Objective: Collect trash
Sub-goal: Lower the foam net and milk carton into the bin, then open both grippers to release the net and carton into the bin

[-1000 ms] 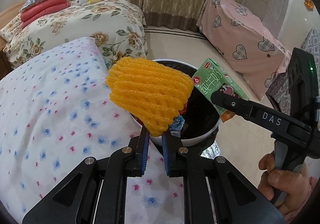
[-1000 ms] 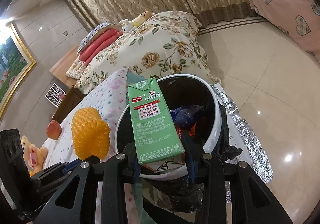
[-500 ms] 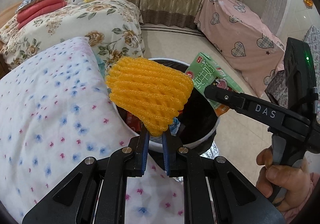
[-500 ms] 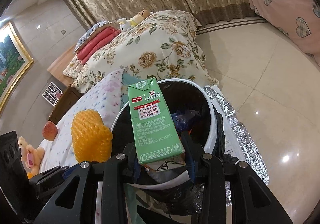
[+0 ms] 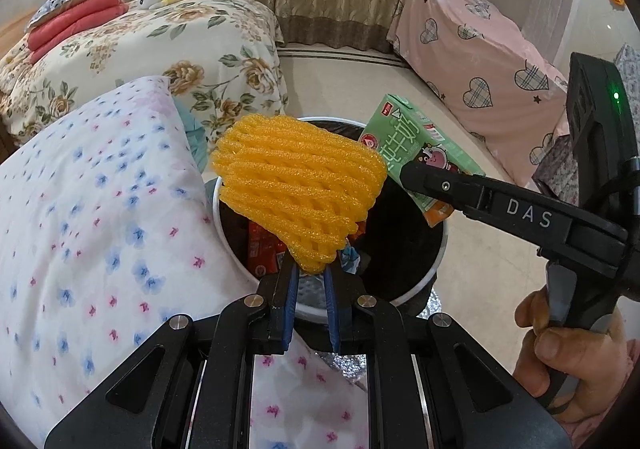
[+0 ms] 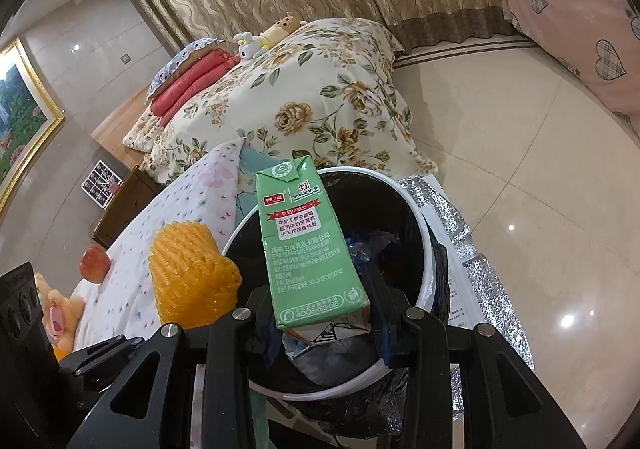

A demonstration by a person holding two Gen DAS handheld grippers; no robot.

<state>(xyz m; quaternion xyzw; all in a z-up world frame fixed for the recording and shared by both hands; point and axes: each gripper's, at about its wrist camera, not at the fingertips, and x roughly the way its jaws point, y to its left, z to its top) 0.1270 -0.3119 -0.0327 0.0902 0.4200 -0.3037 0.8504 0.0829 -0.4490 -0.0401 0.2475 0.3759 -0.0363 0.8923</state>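
Note:
My left gripper (image 5: 310, 281) is shut on an orange foam fruit net (image 5: 298, 189) and holds it over the near rim of the trash bin (image 5: 434, 273), a white-rimmed bin with a black liner. My right gripper (image 6: 320, 323) is shut on a green milk carton (image 6: 310, 253) and holds it above the bin (image 6: 426, 261). The carton (image 5: 420, 153) and the right gripper also show in the left wrist view, over the bin's right side. The net also shows in the right wrist view (image 6: 188, 277), left of the bin. Wrappers lie inside the bin.
A bed with a dotted white cover (image 5: 80, 229) lies against the bin's left side. A second bed with a flowered quilt (image 5: 160, 49) is behind. A pink heart-print cover (image 5: 480, 61) is at right. An apple (image 6: 94, 263) lies on the bed. Silver foil (image 6: 480, 249) lies under the bin.
Both grippers have moved a little closer over the bin with their loads still held. The net and carton now sit nearer the bin's middle.

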